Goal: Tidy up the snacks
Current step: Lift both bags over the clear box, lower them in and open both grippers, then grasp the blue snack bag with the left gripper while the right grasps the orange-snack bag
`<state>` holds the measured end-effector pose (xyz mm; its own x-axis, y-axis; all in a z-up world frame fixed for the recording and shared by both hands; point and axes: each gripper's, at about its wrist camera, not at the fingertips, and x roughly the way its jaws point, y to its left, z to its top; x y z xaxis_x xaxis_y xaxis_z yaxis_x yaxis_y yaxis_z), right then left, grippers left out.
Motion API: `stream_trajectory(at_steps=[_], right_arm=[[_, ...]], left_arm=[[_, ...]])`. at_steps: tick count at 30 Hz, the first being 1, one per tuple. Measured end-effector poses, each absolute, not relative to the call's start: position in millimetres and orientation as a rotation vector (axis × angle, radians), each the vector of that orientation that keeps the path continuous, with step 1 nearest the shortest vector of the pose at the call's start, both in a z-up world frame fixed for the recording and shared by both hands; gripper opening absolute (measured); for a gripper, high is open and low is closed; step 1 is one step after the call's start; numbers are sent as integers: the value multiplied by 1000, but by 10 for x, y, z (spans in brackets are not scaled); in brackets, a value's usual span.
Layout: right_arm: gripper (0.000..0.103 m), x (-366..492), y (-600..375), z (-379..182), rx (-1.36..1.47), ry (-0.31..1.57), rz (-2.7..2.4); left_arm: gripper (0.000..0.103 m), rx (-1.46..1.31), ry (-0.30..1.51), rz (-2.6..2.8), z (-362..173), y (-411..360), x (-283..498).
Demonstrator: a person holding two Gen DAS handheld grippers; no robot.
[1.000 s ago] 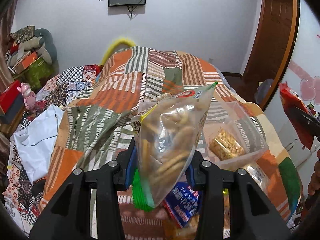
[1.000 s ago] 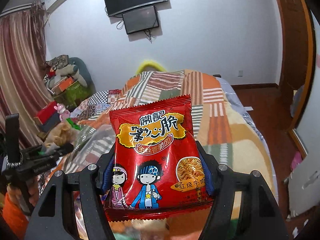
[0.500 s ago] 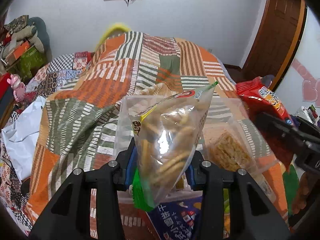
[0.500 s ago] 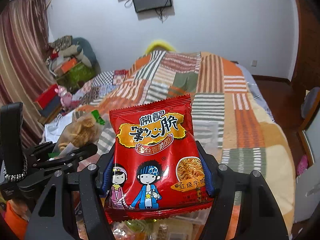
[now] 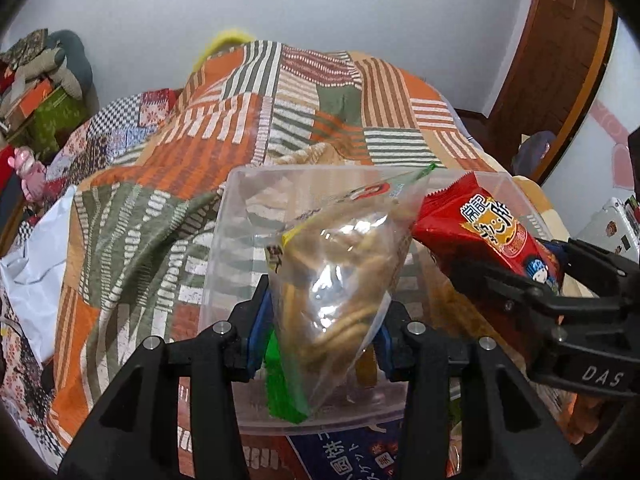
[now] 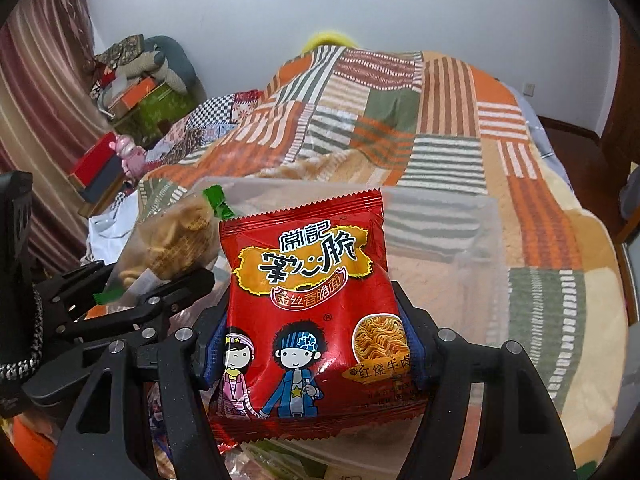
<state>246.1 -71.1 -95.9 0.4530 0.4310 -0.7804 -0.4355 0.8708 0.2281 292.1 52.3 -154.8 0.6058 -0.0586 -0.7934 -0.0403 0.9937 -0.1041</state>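
Note:
My left gripper (image 5: 320, 332) is shut on a clear bag of biscuits (image 5: 340, 272) and holds it over a clear plastic box (image 5: 232, 208) on the bed. My right gripper (image 6: 308, 344) is shut on a red noodle snack packet (image 6: 308, 284), also above the box (image 6: 476, 216). In the left wrist view the red packet (image 5: 488, 228) and right gripper (image 5: 536, 284) come in from the right, close beside the biscuit bag. In the right wrist view the biscuit bag (image 6: 176, 236) and left gripper (image 6: 132, 296) are at the left.
A patchwork quilt (image 5: 280, 120) covers the bed. A blue snack packet (image 5: 352, 452) lies in front of the box. A white cloth (image 5: 36, 264) lies at the left. Piled boxes and toys (image 6: 136, 80) stand by the curtain. A wooden door (image 5: 560, 48) is at the right.
Both grippers have moved forward and down over the clear box with their snacks. The right gripper has come in close beside the left one.

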Motion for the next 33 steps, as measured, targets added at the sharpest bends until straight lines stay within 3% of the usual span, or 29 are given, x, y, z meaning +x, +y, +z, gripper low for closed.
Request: stream_trajectory(at_steps=[4, 20, 25, 33], right_arm=[[69, 2464, -713, -984, -15, 980, 530], [77, 2144, -920, -521, -47, 839, 512], [79, 1968, -1056, -392, -42, 792, 509], [84, 1683, -1202, -391, -66, 757, 495]], left_arm=[[58, -121, 901, 6, -1531, 546, 2879], [73, -102, 815, -7, -1069, 537, 2397], [87, -90, 808, -2, -993, 516, 2175], [90, -80, 842, 1, -1103, 517, 1921]])
